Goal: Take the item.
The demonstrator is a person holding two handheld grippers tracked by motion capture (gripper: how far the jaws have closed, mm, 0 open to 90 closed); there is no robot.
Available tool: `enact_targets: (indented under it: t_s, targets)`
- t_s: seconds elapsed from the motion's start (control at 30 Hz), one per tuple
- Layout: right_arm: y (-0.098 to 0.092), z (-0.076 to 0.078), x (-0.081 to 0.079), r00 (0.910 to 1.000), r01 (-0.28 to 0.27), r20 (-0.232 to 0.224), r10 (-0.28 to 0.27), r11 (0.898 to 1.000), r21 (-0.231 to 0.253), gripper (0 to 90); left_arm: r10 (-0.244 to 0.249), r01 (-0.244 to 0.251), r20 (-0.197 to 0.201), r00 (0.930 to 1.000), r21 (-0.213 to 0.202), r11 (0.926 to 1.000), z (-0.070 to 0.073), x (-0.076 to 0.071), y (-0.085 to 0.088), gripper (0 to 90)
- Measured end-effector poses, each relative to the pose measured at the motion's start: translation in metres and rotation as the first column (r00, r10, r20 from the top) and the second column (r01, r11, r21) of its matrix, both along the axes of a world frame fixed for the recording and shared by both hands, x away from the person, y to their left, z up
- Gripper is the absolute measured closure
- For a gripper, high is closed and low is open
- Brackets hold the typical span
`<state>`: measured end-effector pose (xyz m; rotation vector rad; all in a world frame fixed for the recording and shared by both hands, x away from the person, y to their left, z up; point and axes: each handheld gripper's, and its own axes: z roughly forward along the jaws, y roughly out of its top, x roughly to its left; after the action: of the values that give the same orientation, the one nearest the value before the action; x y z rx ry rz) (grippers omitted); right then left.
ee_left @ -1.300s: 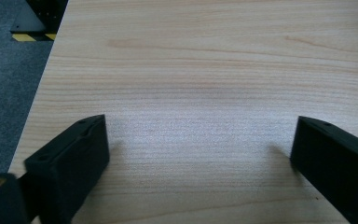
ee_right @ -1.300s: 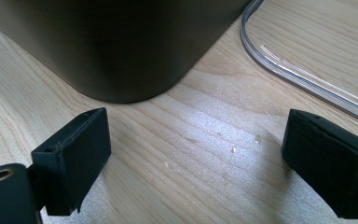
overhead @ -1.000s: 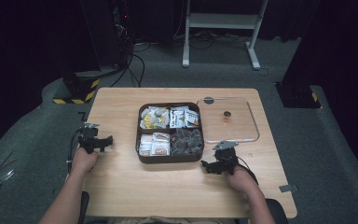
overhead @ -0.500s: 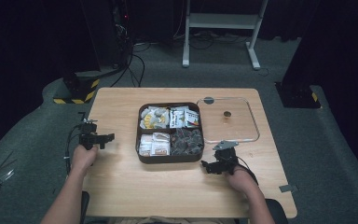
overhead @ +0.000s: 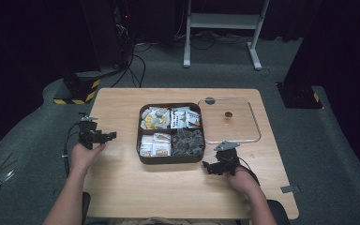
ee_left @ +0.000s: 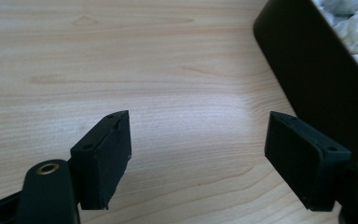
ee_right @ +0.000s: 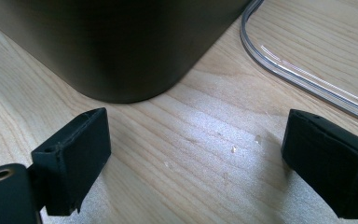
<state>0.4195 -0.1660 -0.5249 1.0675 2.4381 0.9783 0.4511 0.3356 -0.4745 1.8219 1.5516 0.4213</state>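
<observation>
Both jaws released: right gripper (overhead: 209,166) beside the snack tray (overhead: 170,160) corner, could nudge the clear lid (ee_right: 303,77); left gripper (overhead: 108,136) idle.

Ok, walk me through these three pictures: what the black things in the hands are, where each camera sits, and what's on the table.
There is no robot here. A person sits at a wooden table with a hand-held two-jaw gripper in each hand: the left gripper and the right gripper. The high view looks down from a fixed camera above. The other two pictures come from cameras riding on each gripper, looking along its black jaws. Both stand wide open over bare wood, holding nothing.

On the table sits a dark brown four-compartment box of wrapped snacks. Its clear lid lies flat beside it. The right gripper view shows the box's corner and the lid's edge.
</observation>
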Motion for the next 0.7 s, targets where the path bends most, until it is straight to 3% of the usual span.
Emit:
enact_targets:
  t_s: [0.37, 0.7]
  targets:
    - [0.000, 0.000, 0.000, 1.0000, 0.000, 0.000, 0.000, 1.000, 0.000, 7.9, -0.093, 0.092, 0.024, 0.9954, 0.037, 0.9951, 0.014, -0.002, -0.025, 31.9]
    - [0.000, 0.000, 0.000, 1.0000, 0.000, -0.001, 0.000, 1.000, 0.000, 7.8, -0.178, 0.176, 0.038, 0.9833, 0.049, 0.9832, 0.023, -0.004, -0.047, 36.4]
